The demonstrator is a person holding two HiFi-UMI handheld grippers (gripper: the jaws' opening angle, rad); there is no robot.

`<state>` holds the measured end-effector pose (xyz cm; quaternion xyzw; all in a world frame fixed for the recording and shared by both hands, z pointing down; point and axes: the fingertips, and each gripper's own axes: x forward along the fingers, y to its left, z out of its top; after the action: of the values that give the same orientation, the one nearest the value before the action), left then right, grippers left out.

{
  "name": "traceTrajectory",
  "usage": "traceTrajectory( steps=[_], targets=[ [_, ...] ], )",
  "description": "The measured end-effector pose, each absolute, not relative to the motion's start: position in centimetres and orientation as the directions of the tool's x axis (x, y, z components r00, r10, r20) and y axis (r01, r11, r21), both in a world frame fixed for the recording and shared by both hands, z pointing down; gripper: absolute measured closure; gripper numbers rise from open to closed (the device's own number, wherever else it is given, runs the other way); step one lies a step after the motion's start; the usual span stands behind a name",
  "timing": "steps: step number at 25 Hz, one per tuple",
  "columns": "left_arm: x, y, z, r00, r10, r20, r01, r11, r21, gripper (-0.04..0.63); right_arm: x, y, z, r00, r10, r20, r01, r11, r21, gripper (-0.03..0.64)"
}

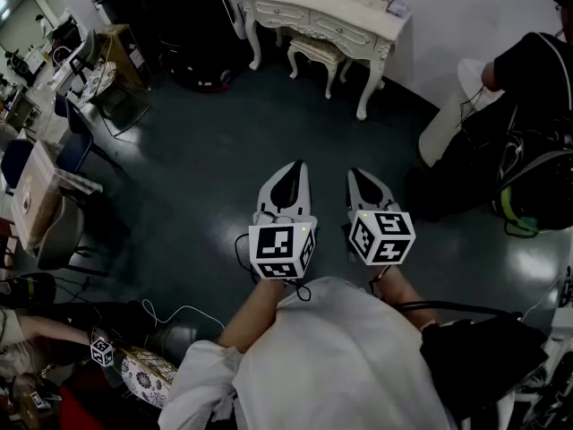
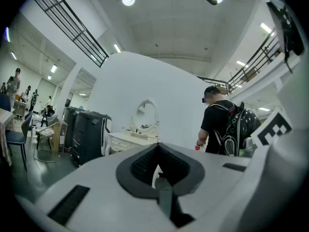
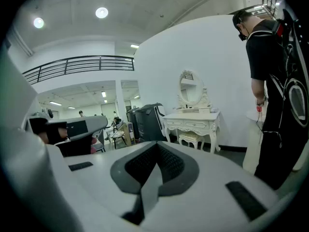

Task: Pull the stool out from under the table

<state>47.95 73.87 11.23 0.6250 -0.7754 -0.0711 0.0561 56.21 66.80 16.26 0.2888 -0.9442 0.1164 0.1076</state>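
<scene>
The left tool (image 1: pixel 295 166) and right tool (image 1: pixel 355 174) are both closed on nothing. The stool (image 1: pixel 315 53) sits tucked under the white tabletop (image 1: pixel 354 35), well apart from them. I'd walk closer, then open for its seat edge.

Open floor (image 1: pixel 224 141) runs to the stool (image 1: pixel 315 54), hemmed by the table (image 1: pixel 345 32) legs; a person (image 1: pixel 537 88) stands right.

Dark glossy floor (image 1: pixel 206 150) across the middle. Tall black case (image 1: pixel 192 25) against the far white wall (image 1: pixel 483 7). At right, person in black (image 1: pixel 537 74) wearing a backpack (image 2: pixel 241 129), beside a white round stand (image 1: pixel 448 124). At left, chairs (image 1: pixel 72 137) and a cluttered desk (image 1: pixel 36 191). Overhead, railed balcony (image 3: pixel 77 64) and round ceiling lights (image 3: pixel 101 12).
</scene>
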Motion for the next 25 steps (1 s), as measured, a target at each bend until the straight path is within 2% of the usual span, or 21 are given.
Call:
traceTrajectory(
  steps=[13,25],
  targets=[
    [45.5,74.6,11.7,-0.213,-0.977,0.003,-0.961,0.210,0.177,0.588,54.5,66.8,17.0,-0.793,-0.540,0.282,-0.595,0.786,-0.170,0.617],
    [38.6,76.6,11.9,-0.201,-0.979,-0.010,-0.965,0.197,0.173,0.588,50.6,66.7,17.8,-0.726,-0.613,0.312,-0.677,0.717,-0.166,0.617]
  ],
)
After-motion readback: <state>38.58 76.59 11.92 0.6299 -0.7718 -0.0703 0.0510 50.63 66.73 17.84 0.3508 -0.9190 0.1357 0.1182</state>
